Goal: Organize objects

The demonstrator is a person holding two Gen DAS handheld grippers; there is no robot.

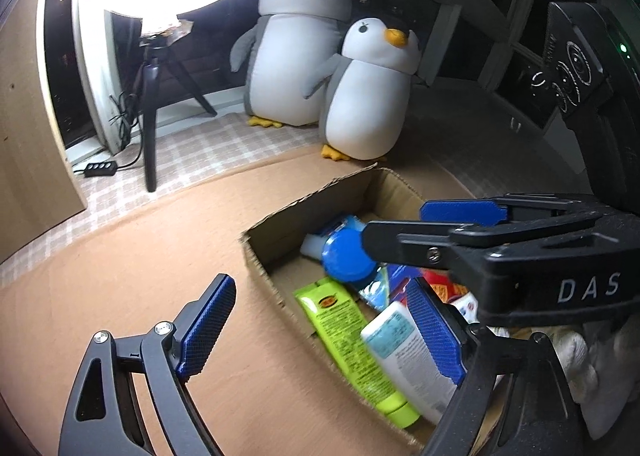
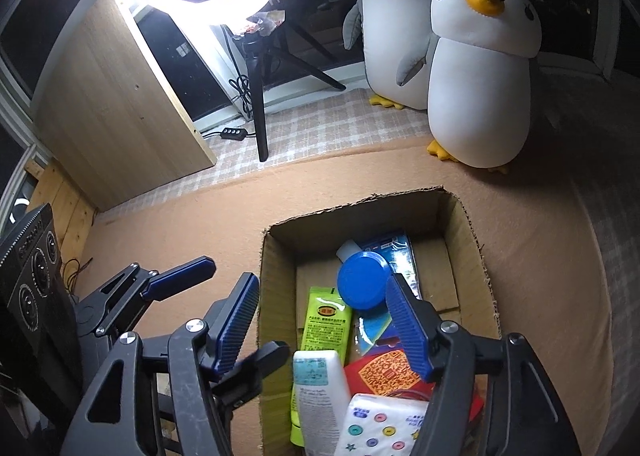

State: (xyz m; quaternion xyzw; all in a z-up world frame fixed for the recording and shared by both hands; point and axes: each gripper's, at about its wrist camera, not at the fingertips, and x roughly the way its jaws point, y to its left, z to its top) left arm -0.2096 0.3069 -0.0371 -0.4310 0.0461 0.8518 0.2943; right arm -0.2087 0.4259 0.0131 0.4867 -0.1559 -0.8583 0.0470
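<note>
An open cardboard box [image 2: 476,256] sits on the tan mat [image 2: 200,223]. Inside lie a green tube [image 2: 326,320], a white bottle with a round blue cap [image 2: 362,280], a white tube [image 2: 320,392], a red packet [image 2: 384,374], a tissue pack [image 2: 380,428] and a blue foil packet [image 2: 396,252]. My right gripper [image 2: 324,322] is open and empty, over the box's near left part. My left gripper [image 1: 320,326] is open and empty, straddling the box's left wall [image 1: 272,288]. The right gripper [image 1: 400,223] crosses the left wrist view above the box. The left gripper also shows in the right wrist view [image 2: 228,312], left of the box.
Two plush penguins [image 2: 476,67] stand behind the box. A ring light on a black tripod [image 2: 256,95] stands at the back left on checkered cloth, with a cable and switch [image 2: 232,132]. A wooden panel [image 2: 112,107] is at far left.
</note>
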